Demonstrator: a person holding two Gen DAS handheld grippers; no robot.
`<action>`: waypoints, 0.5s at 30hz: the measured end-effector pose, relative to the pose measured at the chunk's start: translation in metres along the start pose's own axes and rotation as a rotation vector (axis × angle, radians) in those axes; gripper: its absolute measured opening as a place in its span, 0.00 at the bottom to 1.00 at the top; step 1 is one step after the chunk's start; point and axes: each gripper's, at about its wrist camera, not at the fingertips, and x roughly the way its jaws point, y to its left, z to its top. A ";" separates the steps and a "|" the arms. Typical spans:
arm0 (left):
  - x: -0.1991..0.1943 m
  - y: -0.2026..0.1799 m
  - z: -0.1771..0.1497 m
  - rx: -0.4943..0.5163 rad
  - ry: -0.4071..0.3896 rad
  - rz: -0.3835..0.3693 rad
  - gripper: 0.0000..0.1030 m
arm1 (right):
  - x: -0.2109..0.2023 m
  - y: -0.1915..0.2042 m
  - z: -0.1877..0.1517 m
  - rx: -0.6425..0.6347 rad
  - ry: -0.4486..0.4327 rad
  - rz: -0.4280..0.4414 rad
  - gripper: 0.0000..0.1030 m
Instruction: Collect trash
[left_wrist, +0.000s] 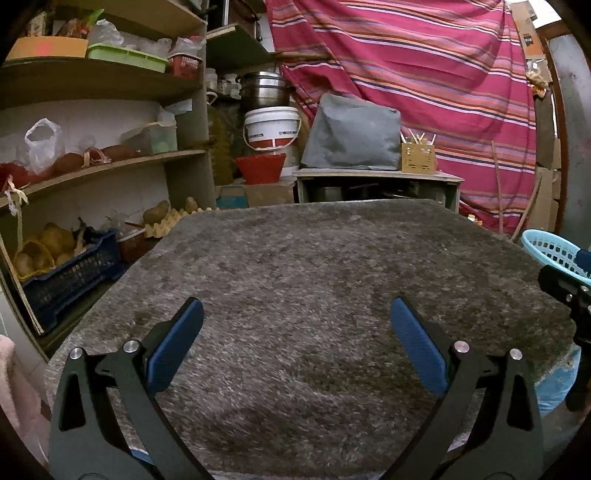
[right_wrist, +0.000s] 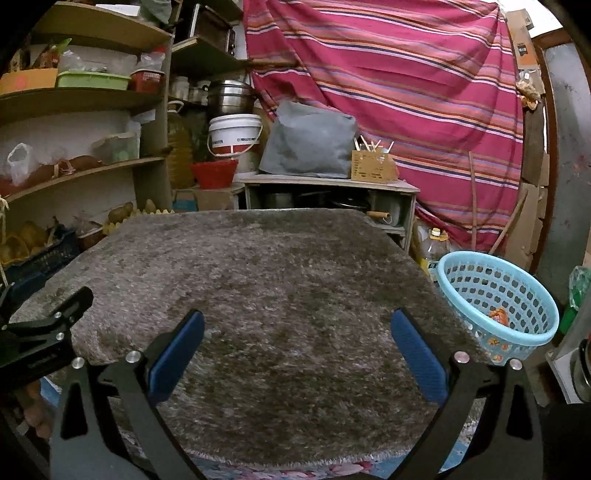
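My left gripper (left_wrist: 295, 317) is open and empty above a grey shaggy rug (left_wrist: 295, 280) that covers a table. My right gripper (right_wrist: 295, 328) is also open and empty above the same rug (right_wrist: 258, 277). A light blue perforated basket (right_wrist: 498, 299) stands just off the rug's right edge; small orange wrappers (right_wrist: 498, 315) lie inside it. The basket's rim (left_wrist: 550, 247) also shows at the right edge of the left wrist view. No loose trash shows on the rug.
Shelves (left_wrist: 103, 166) with bags, potatoes and a blue crate (left_wrist: 70, 277) stand left. A low cabinet (left_wrist: 376, 184) with a grey bag, a white bucket (left_wrist: 271, 125) and a red bowl sit behind the table. A striped curtain (right_wrist: 406, 92) hangs at the back.
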 end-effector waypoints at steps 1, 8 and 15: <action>0.000 0.000 0.000 0.000 0.000 0.001 0.95 | 0.000 0.001 0.000 -0.002 -0.003 -0.001 0.96; -0.004 -0.001 0.000 0.013 -0.020 0.015 0.95 | -0.001 0.003 0.001 -0.006 -0.014 0.002 0.96; -0.005 0.000 0.001 0.008 -0.032 0.023 0.95 | -0.001 0.003 0.001 -0.002 -0.014 0.006 0.96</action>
